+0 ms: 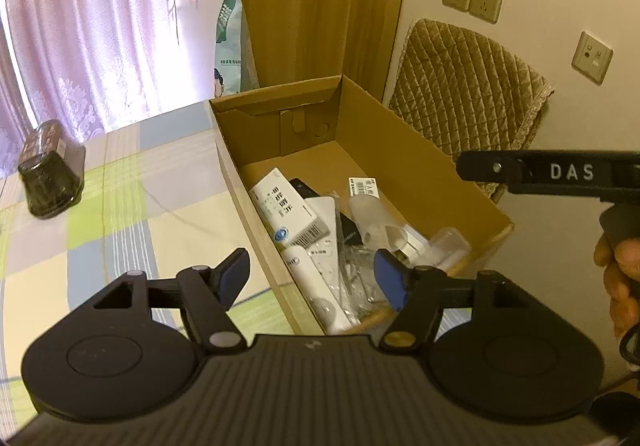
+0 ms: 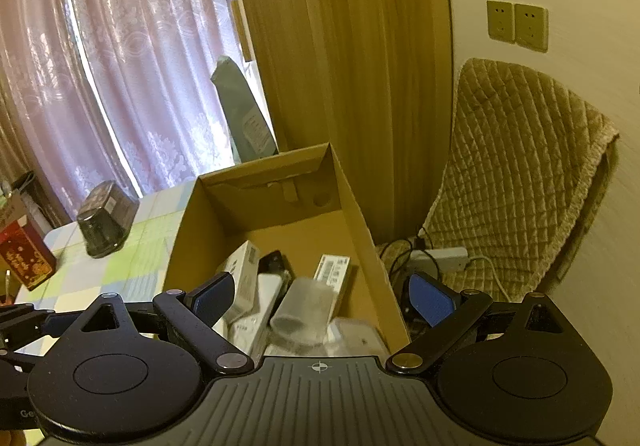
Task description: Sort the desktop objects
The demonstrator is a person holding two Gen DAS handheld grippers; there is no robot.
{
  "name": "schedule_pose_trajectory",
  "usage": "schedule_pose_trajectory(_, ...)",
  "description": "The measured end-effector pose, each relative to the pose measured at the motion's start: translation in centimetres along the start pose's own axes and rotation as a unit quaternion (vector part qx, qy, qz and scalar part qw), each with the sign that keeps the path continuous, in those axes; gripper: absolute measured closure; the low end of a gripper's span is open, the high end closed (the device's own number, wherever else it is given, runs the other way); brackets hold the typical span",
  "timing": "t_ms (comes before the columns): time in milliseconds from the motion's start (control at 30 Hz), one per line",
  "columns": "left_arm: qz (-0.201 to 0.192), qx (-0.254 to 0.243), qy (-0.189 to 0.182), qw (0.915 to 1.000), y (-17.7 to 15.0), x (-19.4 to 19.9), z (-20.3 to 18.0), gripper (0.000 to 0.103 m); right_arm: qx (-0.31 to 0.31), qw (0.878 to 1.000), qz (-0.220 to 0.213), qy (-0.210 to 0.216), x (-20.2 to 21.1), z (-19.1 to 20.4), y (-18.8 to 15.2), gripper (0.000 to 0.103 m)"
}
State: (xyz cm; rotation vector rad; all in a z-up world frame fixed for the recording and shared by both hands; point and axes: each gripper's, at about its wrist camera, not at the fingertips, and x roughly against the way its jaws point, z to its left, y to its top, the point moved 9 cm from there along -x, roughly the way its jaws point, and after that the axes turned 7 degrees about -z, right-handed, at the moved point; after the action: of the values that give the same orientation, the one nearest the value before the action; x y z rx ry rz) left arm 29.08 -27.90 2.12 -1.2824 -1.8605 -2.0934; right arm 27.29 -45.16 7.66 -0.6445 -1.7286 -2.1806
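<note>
An open cardboard box (image 1: pixel 400 150) (image 2: pixel 352 214) stands on the checked tablecloth (image 1: pixel 120 214). Inside lie white cartons (image 1: pixel 286 208) (image 2: pixel 244 278), a white remote (image 1: pixel 320 246), a dark remote (image 2: pixel 274 262) and a translucent cup (image 1: pixel 366 214) (image 2: pixel 306 306), which looks blurred in the right wrist view. My left gripper (image 1: pixel 312 280) hangs open over the box's near left corner, holding nothing. My right gripper (image 2: pixel 322 302) is open above the box's near end, with the cup below its spread fingers. In the left wrist view the right gripper's body (image 1: pixel 560 172) shows at the right, over the box's right wall.
A dark wrapped jar (image 1: pixel 52 170) (image 2: pixel 106 220) sits on the table to the left. A red box (image 2: pixel 24 258) stands at the table's far left. A chair with a quilted cover (image 1: pixel 468 94) (image 2: pixel 520 174) and a power strip (image 2: pixel 440 258) are right of the box. A hand (image 1: pixel 620 278) grips the right tool.
</note>
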Motion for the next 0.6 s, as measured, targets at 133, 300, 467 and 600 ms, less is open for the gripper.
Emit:
schedule_pose_trajectory(133,-0.003,0.009,0.003,1.0000,-0.6,2.3,-1.0,0.020,0.001,1.000,0.000,0.004,2.9,0.4,-0.5,0.007)
schedule_pose_trajectory(300,-0.013,0.025,0.018,0.9995,-1.3,5.8,-1.6,0.002,0.018,1.000,-0.001,0.009,6.6,0.9,-1.6,0.007)
schedule_pose_trajectory(467,-0.011,0.030,0.028,0.9991,-2.2,8.7,-2.6,0.001,0.024,1.000,0.018,0.009,9.9,1.2,-3.6,0.007)
schedule_pose_trajectory(600,-0.012,0.042,0.037,0.9984,-2.7,10.7,-3.4,0.001,0.031,0.999,0.023,0.007,12.1,1.7,-4.7,0.007)
